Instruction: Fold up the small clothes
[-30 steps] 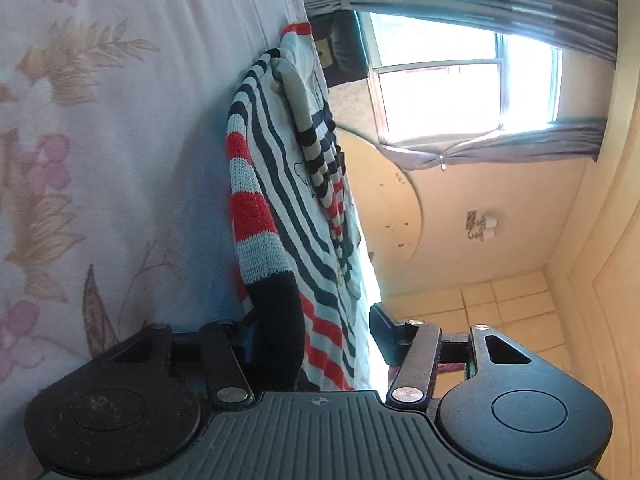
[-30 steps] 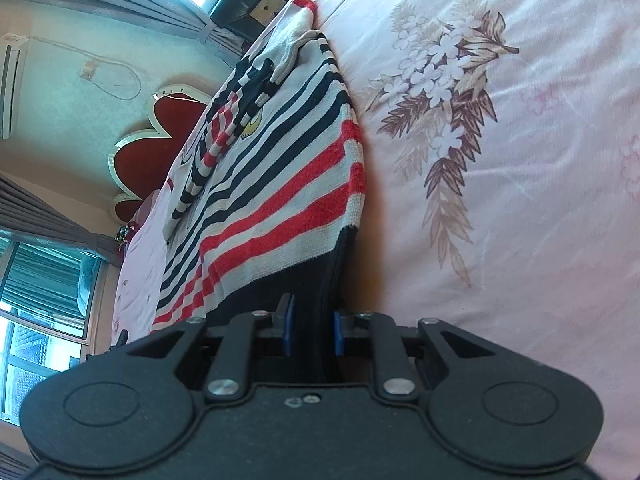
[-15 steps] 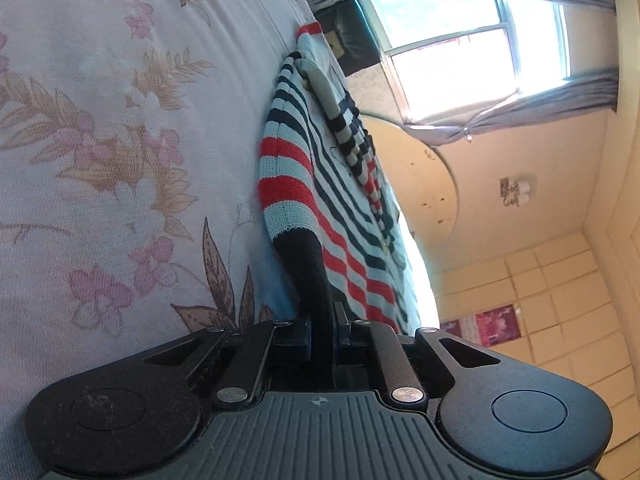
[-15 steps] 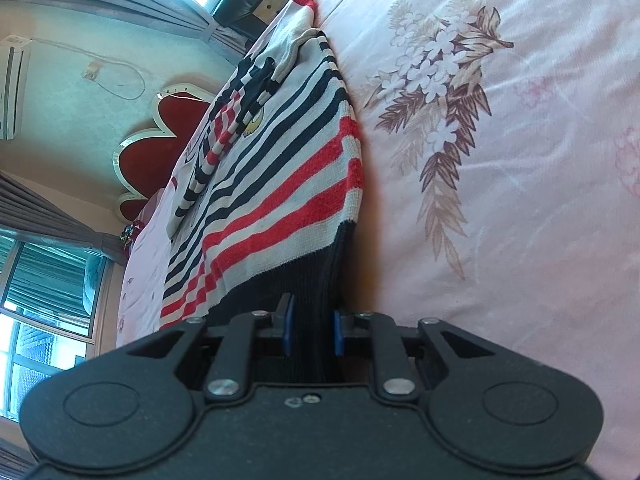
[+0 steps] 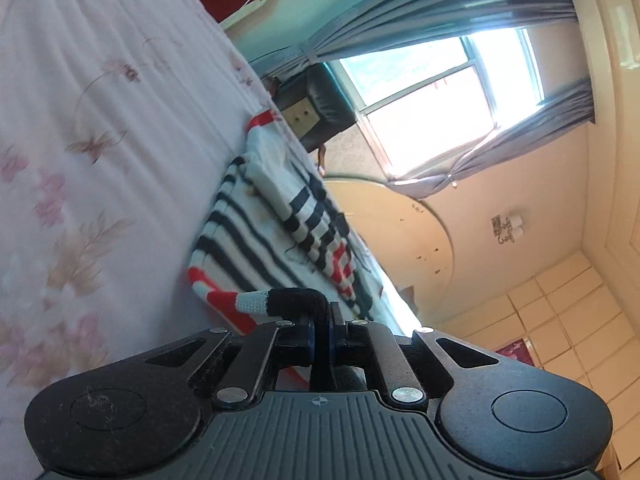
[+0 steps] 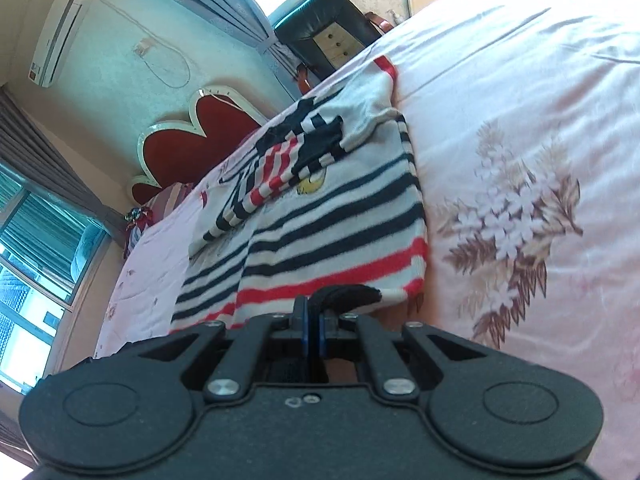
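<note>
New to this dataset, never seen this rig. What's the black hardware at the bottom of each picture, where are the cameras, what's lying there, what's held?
No robot arm here: a person holds one two-finger gripper in each hand, each with a fisheye camera looking forward along its fingers. The black hardware is the gripper body. The left gripper and right gripper are each shut on the black hem of a small striped sweater, white with navy and red stripes. It lies on a pink floral bedsheet, sleeves folded across its front. Behind it: red headboard, window, grey curtains.

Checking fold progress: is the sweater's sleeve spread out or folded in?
Folded in: the sleeve lies across the sweater chest.
</note>
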`<state>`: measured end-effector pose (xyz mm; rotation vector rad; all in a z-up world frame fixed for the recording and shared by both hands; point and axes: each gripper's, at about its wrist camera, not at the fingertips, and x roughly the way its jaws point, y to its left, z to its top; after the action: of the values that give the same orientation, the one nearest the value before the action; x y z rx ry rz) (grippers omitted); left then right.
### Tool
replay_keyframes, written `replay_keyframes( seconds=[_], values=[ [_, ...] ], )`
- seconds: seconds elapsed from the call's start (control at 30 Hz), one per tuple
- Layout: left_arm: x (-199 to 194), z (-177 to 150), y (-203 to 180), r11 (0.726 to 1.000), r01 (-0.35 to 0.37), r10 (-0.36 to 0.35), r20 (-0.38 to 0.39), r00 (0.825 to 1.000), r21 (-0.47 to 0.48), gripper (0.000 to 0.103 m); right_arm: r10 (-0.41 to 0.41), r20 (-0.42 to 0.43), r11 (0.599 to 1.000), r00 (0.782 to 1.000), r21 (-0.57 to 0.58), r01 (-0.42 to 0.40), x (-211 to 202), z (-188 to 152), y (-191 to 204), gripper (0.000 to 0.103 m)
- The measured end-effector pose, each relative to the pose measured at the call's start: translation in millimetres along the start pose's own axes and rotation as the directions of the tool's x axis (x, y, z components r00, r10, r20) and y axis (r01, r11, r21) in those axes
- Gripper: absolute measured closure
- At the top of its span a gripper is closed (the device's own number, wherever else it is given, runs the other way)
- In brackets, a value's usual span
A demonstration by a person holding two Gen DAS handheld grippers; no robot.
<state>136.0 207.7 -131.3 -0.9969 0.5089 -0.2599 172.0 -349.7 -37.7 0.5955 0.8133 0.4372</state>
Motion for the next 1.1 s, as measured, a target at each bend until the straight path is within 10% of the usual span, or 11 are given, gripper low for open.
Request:
replay_keyframes(
  seconds=[0.4,0.97,1.1],
  values=[
    [120,93,-52,0.996,0.040,-0.042,0.019,0.999,0.085,0.097,0.057,0.089,0.998,0.994,-0.016,-0.056,54,131,20,0.098],
    [322,187,-7,0.977,-0.201,0.198,-0.053,0.979,-0.071,0.097,0.050,0.006,0.978,0.999,0.201,-0.050,232,270,-61,0.097],
    [343,188,9,0.975,-0.174,0.171,-0.038,0.985,-0.138,0.094,0.024,0.055,0.963,0.998,0.267,-0.037,260,277,-81,0.077]
  ],
)
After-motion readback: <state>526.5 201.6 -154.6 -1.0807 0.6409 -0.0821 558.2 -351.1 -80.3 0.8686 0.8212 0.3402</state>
